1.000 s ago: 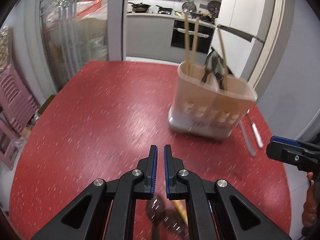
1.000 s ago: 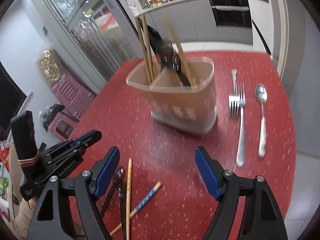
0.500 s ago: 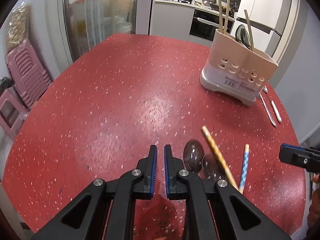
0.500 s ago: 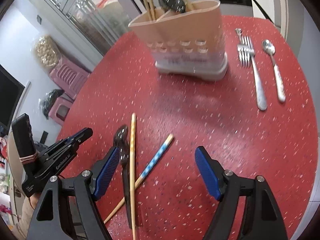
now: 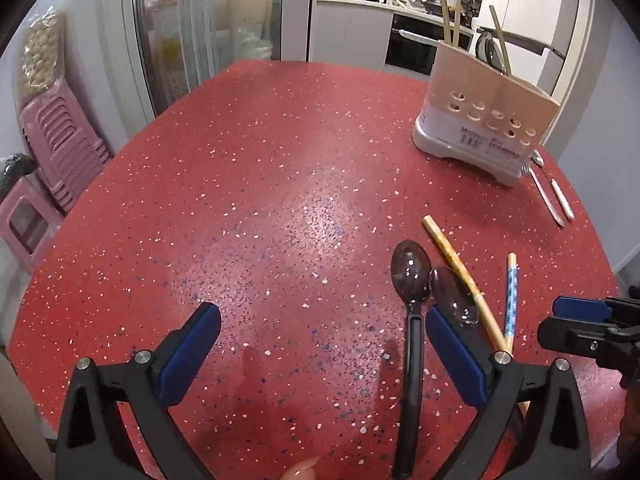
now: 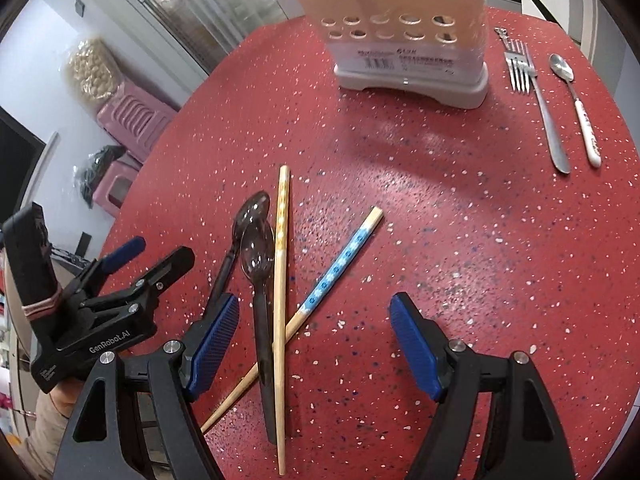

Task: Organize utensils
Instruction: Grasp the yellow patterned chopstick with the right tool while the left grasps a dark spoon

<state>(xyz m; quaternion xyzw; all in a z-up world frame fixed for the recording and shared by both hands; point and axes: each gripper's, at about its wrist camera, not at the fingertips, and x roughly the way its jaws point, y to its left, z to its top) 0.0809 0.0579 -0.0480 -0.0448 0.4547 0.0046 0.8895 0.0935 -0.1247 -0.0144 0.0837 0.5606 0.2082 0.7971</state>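
Note:
Two dark plastic spoons (image 6: 256,240) lie side by side on the red table with two crossed chopsticks, one yellow-patterned (image 6: 281,240) and one blue-patterned (image 6: 340,260). In the left wrist view one spoon (image 5: 412,280) lies just inside the right finger. My left gripper (image 5: 320,344) is open and empty above the table. My right gripper (image 6: 312,332) is open and empty, straddling the chopsticks. A beige utensil holder (image 5: 488,120) with chopsticks and dark spoons stands at the far right; it also shows in the right wrist view (image 6: 404,28).
A metal fork (image 6: 536,96) and a white-handled spoon (image 6: 576,96) lie right of the holder. The left gripper's body (image 6: 100,312) is seen at left in the right wrist view. Pink stools (image 5: 56,148) stand beyond the table's left edge.
My left gripper has opened from shut. Both grippers have pulled back from the holder and lowered toward the spoons and chopsticks at the near side of the table.

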